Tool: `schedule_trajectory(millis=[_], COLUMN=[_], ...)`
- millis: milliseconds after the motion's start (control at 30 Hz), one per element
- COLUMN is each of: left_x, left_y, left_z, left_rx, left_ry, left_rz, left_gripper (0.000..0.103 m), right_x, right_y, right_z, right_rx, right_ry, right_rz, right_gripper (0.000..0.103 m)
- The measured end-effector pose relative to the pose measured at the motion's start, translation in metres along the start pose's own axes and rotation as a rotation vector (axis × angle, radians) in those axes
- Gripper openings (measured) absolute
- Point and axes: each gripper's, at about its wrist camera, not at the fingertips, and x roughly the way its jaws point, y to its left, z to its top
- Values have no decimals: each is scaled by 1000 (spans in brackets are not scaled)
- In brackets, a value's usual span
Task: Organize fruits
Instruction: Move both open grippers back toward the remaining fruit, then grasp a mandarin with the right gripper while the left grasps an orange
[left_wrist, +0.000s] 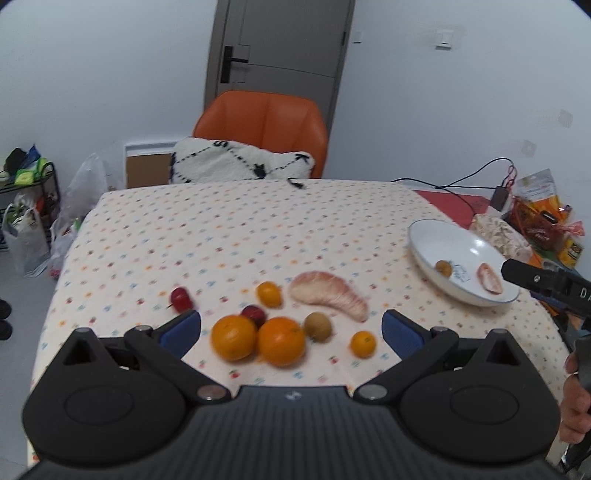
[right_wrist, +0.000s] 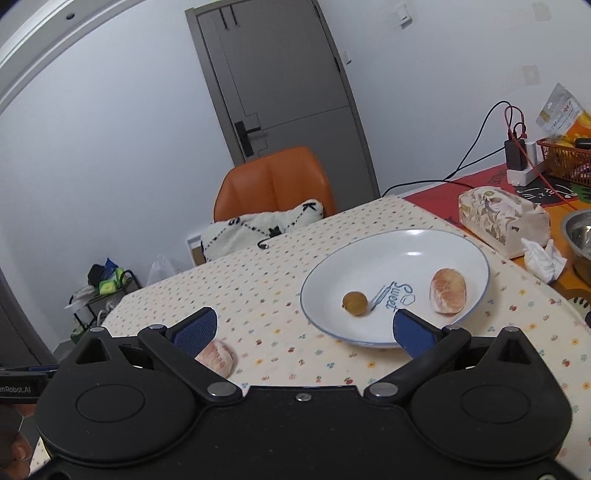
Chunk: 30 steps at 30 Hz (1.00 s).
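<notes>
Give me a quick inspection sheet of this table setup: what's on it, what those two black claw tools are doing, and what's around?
Surface: table under a dotted tablecloth.
Job's things: white plate holds a small brown fruit and a peeled citrus piece. On the cloth: two oranges, two small orange fruits, another brown fruit, two red fruits, a large pomelo segment.
Clutter: tissue box, metal bowl, orange basket, snack bags.
Grippers: left gripper open above the fruit; right gripper open, empty, at the plate's near rim.
Cables: black cable and red cable to a charger.
Surroundings: orange chair, cushion, grey door, shelf, bags.
</notes>
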Motion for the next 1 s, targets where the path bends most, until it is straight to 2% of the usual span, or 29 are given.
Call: schedule_trajectory(millis=[133, 267, 400, 567, 733, 833, 1000], left_x=[1, 6, 9, 16, 24, 26, 31], left_y=[7, 16, 26, 37, 48, 54, 55], left_z=[-8, -12, -13, -13, -17, -20, -23], left_rx=[2, -16, -34, -46, -65, -80, -60], left_ry=[-12, -9, -17, -12, 6, 17, 37], left_rz=[29, 23, 20, 26, 30, 28, 13], left_gripper=[103, 103, 100, 85, 61, 57, 56], right_x=[7, 12, 20, 34, 47, 52, 60], right_y=[5, 13, 21, 32, 41, 47, 56], right_z=[-4, -9, -13, -20, -28, -32, -37], right_rx=[-17, -41, -57, -69, -63, -64, -65], right_ry=[24, 33, 68, 115, 179, 210, 248], right_rz=[15, 38, 66, 100, 145, 177, 214], right_gripper=[103, 103, 92, 82, 66, 59, 48])
